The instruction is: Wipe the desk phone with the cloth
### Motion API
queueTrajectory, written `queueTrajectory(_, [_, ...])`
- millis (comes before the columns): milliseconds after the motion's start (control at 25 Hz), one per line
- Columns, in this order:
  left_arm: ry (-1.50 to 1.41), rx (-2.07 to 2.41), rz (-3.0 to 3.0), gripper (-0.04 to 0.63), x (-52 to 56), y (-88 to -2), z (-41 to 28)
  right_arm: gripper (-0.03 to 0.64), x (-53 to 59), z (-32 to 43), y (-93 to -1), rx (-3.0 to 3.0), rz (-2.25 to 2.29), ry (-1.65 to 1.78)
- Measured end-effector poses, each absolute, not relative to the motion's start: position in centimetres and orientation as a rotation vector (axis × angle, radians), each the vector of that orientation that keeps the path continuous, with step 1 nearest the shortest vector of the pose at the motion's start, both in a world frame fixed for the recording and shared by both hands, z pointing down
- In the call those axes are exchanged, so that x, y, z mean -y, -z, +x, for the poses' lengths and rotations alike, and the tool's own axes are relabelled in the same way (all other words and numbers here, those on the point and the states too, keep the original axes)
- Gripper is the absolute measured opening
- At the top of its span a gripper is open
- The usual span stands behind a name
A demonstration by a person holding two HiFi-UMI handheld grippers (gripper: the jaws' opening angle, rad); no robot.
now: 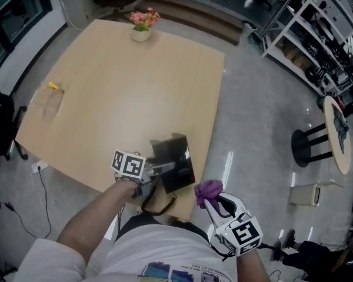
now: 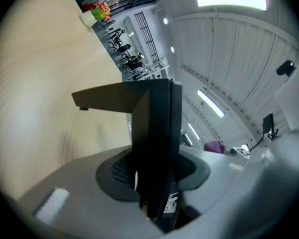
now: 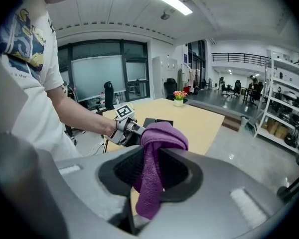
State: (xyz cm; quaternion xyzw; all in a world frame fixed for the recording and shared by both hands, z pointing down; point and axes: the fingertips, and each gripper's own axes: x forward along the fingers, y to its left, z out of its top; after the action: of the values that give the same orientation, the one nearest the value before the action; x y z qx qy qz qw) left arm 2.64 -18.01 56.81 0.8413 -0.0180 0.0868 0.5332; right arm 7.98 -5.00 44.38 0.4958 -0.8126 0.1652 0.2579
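The black desk phone (image 1: pixel 175 157) is at the near edge of the wooden table (image 1: pixel 123 93), and its dark cord (image 1: pixel 159 205) loops down over the edge. My left gripper (image 1: pixel 163 169) is shut on the phone's near side. In the left gripper view the phone (image 2: pixel 154 128) stands edge-on between the pads. My right gripper (image 1: pixel 210 200) hangs off the table's near right corner, shut on a bunched purple cloth (image 1: pixel 208 189). The cloth (image 3: pixel 157 153) hangs over the jaws in the right gripper view. It is apart from the phone (image 3: pixel 159 122).
A flower pot (image 1: pixel 141 27) stands at the table's far edge and a small yellow thing (image 1: pixel 53 87) lies at its left. On the floor to the right are a black stool (image 1: pixel 309 145), a white bin (image 1: pixel 306 194), a round table (image 1: pixel 339 131) and shelving (image 1: pixel 317 22).
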Motion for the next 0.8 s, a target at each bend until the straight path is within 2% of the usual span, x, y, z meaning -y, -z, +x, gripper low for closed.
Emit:
queueTrajectory(440, [-0.162, 0.1, 2.034, 0.176, 13.7, -52.0, 2.3, 0.094, 13.8, 4.7, -37.2, 2.528, 1.061, -0.189])
queueTrajectory(800, [-0.084, 0.158, 2.038, 0.176, 13.2, -50.4, 2.3, 0.094, 14.2, 2.0, -39.1, 2.599, 0.874, -0.208])
